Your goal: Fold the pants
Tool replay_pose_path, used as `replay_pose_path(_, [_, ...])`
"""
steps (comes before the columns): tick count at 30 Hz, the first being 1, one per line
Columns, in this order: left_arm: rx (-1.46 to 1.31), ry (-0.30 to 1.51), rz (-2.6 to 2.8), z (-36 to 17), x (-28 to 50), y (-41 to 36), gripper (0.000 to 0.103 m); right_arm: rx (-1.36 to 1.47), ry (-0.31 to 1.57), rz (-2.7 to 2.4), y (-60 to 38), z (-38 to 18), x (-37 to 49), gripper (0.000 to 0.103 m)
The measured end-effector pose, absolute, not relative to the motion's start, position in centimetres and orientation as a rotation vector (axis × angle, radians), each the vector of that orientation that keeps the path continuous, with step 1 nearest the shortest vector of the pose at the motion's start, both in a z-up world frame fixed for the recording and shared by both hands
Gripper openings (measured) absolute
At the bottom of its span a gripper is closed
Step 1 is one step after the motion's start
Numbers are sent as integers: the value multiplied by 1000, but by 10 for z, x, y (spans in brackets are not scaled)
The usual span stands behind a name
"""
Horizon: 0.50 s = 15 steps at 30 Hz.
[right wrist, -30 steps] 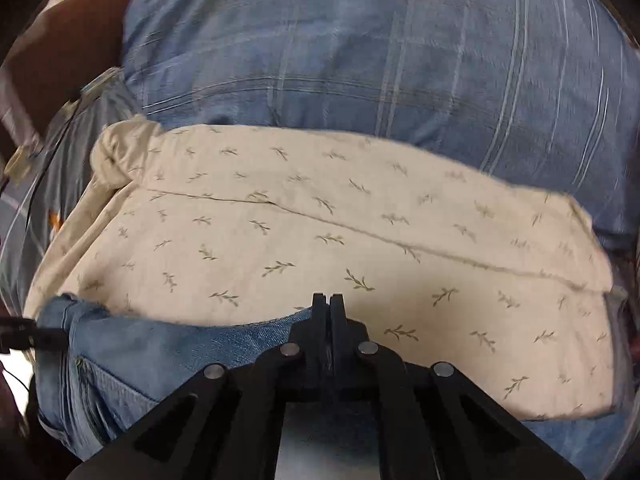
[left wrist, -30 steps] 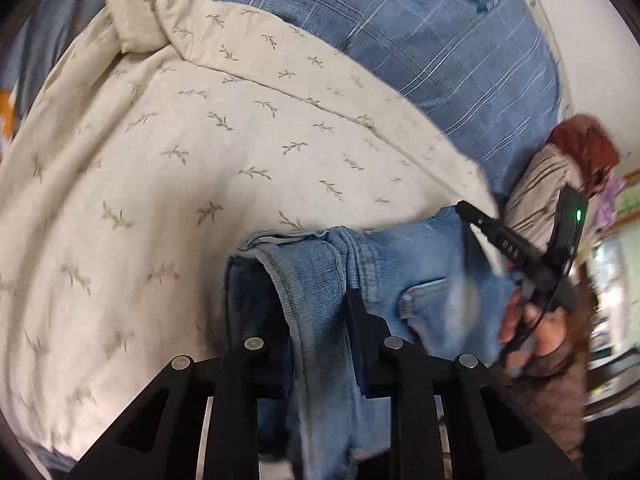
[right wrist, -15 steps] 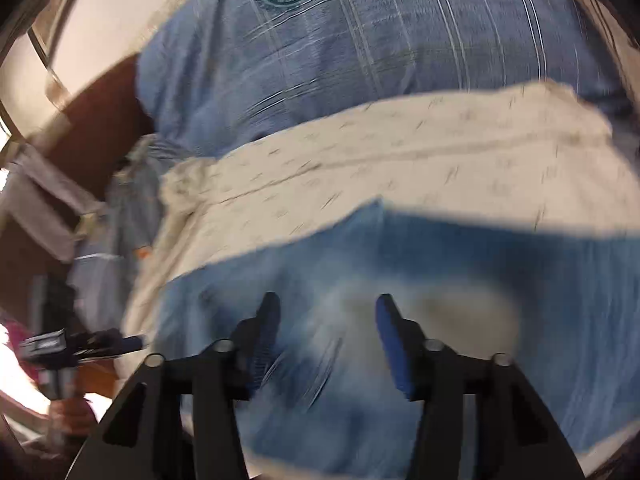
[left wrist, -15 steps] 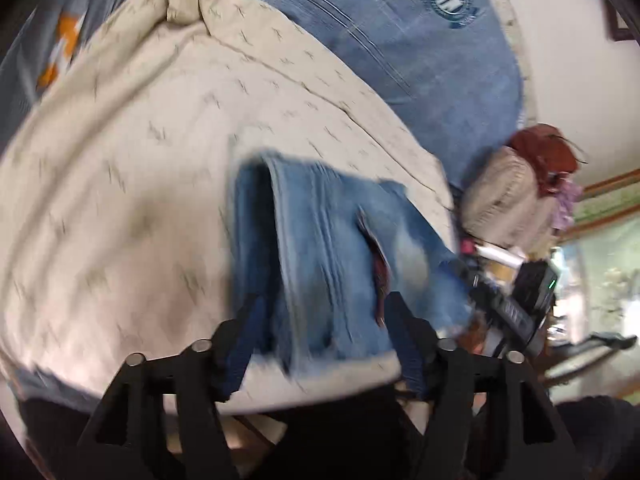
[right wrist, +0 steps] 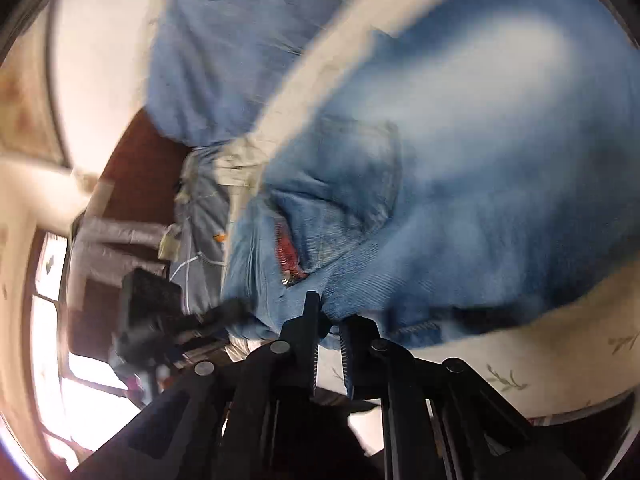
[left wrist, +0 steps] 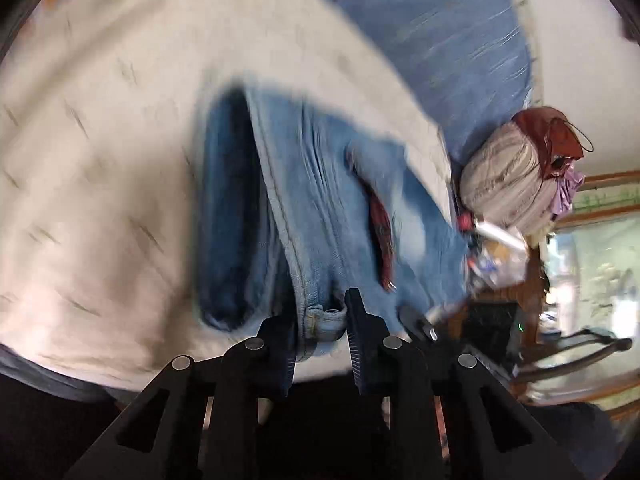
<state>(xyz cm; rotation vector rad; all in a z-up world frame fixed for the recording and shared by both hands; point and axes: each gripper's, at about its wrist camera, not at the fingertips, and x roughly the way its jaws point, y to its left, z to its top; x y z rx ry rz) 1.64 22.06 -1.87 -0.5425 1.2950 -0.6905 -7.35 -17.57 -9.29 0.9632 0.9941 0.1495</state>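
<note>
The pants are light blue denim jeans [left wrist: 320, 200] lying on a cream sheet with a small leaf print [left wrist: 88, 160]. In the left wrist view my left gripper [left wrist: 320, 320] has its jaws closed on the waistband edge of the jeans near a belt loop. In the right wrist view the jeans [right wrist: 460, 208] fill the frame, back pocket and red lining showing. My right gripper [right wrist: 329, 320] grips the denim edge between nearly closed jaws. Both views are motion blurred.
A blue plaid bedcover [left wrist: 440, 40] lies beyond the cream sheet. A bundle of clothes with a red cloth [left wrist: 520, 168] sits at the right by cluttered items. Dark wooden furniture [right wrist: 132, 184] and a bright window [right wrist: 80, 380] are at the left of the right wrist view.
Both grippers opened half a second ago and have now closed on the jeans' waistband area. Both cameras swung and tilted; the jeans now lie spread farther over the cream sheet.
</note>
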Motion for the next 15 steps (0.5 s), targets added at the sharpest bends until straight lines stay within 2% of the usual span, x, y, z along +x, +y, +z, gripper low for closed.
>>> replay_pose_path(2, [-462, 1257, -649, -14, 14, 225, 22, 931, 1006, 162, -169, -94, -76, 9])
replay_pose_path(5, [-390, 1380, -574, -47, 14, 225, 22, 963, 1130, 93, -168, -133, -76, 9])
replay_pose_path(7, [-388, 1422, -558, -64, 13, 228, 23, 1014, 1140, 70, -173, -146, -80, 15])
replay_pose_path(8, [-405, 1406, -568, -59, 13, 233, 23, 1039, 1128, 67, -175, -146, -82, 17])
replay_pose_path(10, [-410, 1353, -597, -42, 17, 243, 23, 1017, 1117, 44, -183, -134, -87, 28])
replay_pose_path(12, [-411, 1277, -615, -21, 17, 255, 27, 987, 1056, -18, -201, -114, -105, 35])
replay_pose_path(13, [-417, 1254, -624, -14, 16, 258, 33, 983, 1012, -70, -218, -104, -118, 39])
replay_pose_path(14, [-437, 1226, -644, -5, 17, 264, 45, 991, 972, -128, -234, -97, -131, 40])
replay_pose_path(15, [-453, 1217, -655, 0, 14, 270, 51, 1002, 923, -226, -257, -87, -151, 43])
